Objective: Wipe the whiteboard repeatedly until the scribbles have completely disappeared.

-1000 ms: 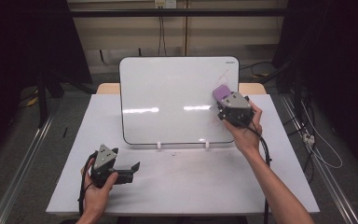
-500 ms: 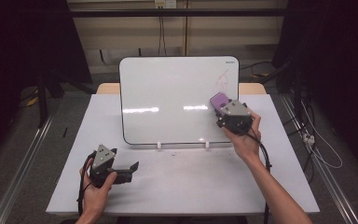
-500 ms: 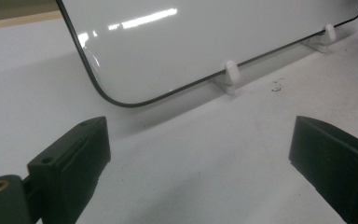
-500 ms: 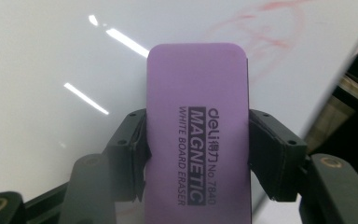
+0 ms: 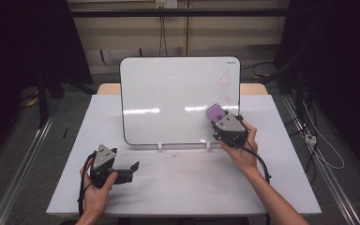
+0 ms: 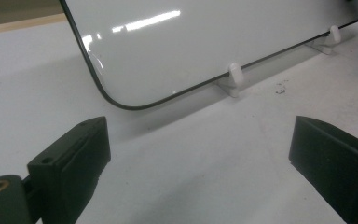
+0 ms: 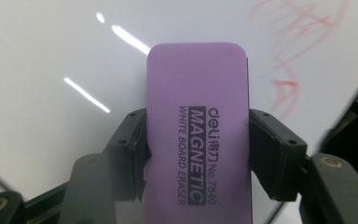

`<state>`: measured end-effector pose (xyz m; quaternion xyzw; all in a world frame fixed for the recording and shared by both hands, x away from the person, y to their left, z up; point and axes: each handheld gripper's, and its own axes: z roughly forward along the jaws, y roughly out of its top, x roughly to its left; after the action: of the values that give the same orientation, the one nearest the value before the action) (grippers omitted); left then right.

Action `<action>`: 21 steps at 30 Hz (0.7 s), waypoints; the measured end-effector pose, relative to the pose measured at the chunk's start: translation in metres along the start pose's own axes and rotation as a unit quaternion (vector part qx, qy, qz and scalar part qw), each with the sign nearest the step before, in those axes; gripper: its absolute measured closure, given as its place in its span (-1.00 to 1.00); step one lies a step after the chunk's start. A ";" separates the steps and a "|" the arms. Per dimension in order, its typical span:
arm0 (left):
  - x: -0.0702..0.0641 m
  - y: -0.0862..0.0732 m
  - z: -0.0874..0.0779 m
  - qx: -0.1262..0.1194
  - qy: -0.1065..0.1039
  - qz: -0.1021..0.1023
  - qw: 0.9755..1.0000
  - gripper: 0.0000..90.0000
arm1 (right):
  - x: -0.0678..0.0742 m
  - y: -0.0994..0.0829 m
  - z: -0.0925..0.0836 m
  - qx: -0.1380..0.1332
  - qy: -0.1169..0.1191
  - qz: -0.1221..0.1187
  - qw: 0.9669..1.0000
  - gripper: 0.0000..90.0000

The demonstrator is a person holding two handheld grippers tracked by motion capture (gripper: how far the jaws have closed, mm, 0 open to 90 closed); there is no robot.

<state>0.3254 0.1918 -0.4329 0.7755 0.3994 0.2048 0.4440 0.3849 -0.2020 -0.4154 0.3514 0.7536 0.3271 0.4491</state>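
One eraser (image 7: 198, 130), purple, is pinched between the jaws of the right gripper (image 5: 221, 123), held against the lower right of the whiteboard (image 5: 168, 101) standing at the far side of the table (image 5: 178, 187). Red marks (image 5: 222, 83) remain near the board's upper right corner, above the eraser. The step in hand appears to be wiping the board. The next move calls for carrying the eraser up over the marks with its face flat. The left gripper (image 5: 124, 169) rests near left, jaws spread, empty.
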 end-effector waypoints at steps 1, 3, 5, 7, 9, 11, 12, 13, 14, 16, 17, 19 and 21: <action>0.000 0.000 0.001 0.001 0.000 0.001 1.000 -0.88 | 0.005 0.000 0.000 0.000 0.008 -0.002 1.000 -0.08; -0.001 0.001 0.003 0.003 -0.005 0.008 1.000 -0.88 | 0.017 -0.001 0.000 -0.001 0.024 -0.008 1.000 -0.08; -0.003 0.001 0.003 0.002 -0.007 0.008 1.000 -0.88 | 0.027 0.000 0.000 0.001 0.032 -0.027 0.999 -0.08; -0.003 0.001 0.003 0.004 -0.008 0.010 1.000 -0.88 | 0.029 -0.001 -0.001 0.001 0.034 -0.035 0.999 -0.08; -0.003 0.000 0.004 0.004 -0.007 0.009 1.000 -0.88 | 0.024 -0.002 -0.001 0.003 0.034 -0.029 0.999 -0.08; -0.003 0.000 0.005 0.006 -0.009 0.012 1.000 -0.88 | 0.014 -0.004 -0.002 0.002 0.026 -0.019 0.999 -0.08; -0.005 0.001 0.006 0.004 -0.010 0.010 1.000 -0.88 | 0.008 -0.005 -0.002 0.002 0.018 -0.011 1.000 -0.08; -0.005 0.002 0.007 0.007 -0.011 0.015 1.000 -0.88 | 0.000 -0.005 -0.002 0.002 0.011 -0.007 1.000 -0.08; -0.006 0.002 0.008 0.002 -0.013 0.013 1.000 -0.88 | -0.007 -0.005 -0.002 0.003 0.007 0.001 1.000 -0.08; -0.008 0.003 0.008 0.006 -0.014 0.021 1.000 -0.88 | -0.022 -0.003 -0.002 0.003 -0.014 0.009 1.000 -0.08; -0.008 0.003 0.008 0.005 -0.014 0.022 1.000 -0.88 | -0.029 -0.002 -0.001 0.004 -0.018 0.017 1.000 -0.08; -0.008 0.003 0.008 0.006 -0.012 0.022 1.000 -0.88 | -0.037 0.000 0.000 0.002 -0.033 0.019 0.999 -0.08; -0.007 0.002 0.008 0.006 -0.011 0.020 1.000 -0.88 | -0.034 -0.001 -0.001 0.001 -0.039 0.017 0.999 -0.08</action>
<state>0.3274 0.1815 -0.4349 0.7881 0.3806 0.2024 0.4395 0.3958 -0.2307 -0.4010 0.3774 0.7292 0.3204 0.4724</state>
